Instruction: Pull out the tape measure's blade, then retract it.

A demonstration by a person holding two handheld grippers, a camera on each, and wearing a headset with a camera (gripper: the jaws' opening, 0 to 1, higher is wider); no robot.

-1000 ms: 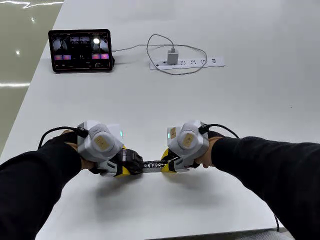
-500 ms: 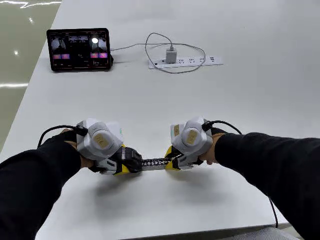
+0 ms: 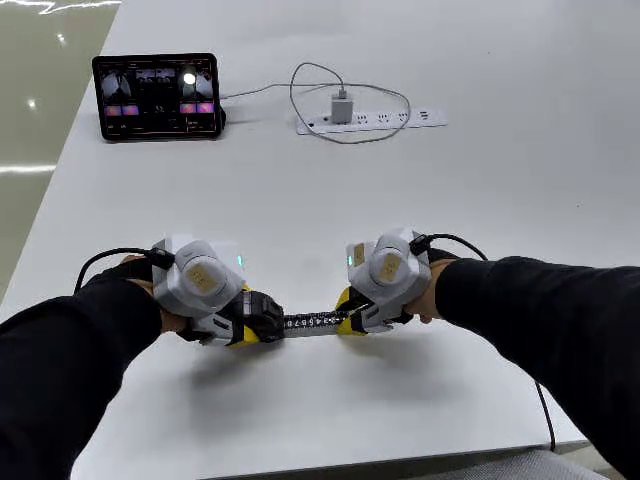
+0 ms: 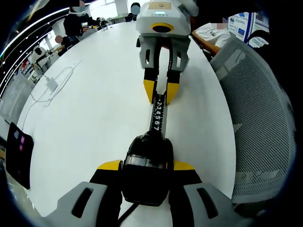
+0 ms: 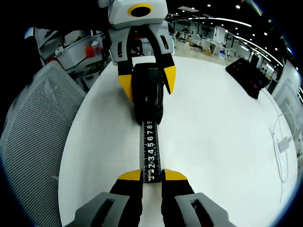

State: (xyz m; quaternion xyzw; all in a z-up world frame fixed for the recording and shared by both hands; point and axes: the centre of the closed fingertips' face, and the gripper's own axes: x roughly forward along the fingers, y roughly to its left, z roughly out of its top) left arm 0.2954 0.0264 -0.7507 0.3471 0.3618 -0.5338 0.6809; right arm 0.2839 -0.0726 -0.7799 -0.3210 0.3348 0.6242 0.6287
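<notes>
Left gripper clamped the tape measure case; right gripper pinched the blade at its tip. Pulling straight, level with the table, should prevent kinking.

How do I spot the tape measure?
Look at the near edge of the white table, between the two grippers. The tape measure is the black case in the left gripper, its blade running to the right gripper. Only it has a strip of printed numbers.

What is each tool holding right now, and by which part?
The left tool grips the tape measure case by its sides; the right tool pinches the blade near its tip.
</notes>
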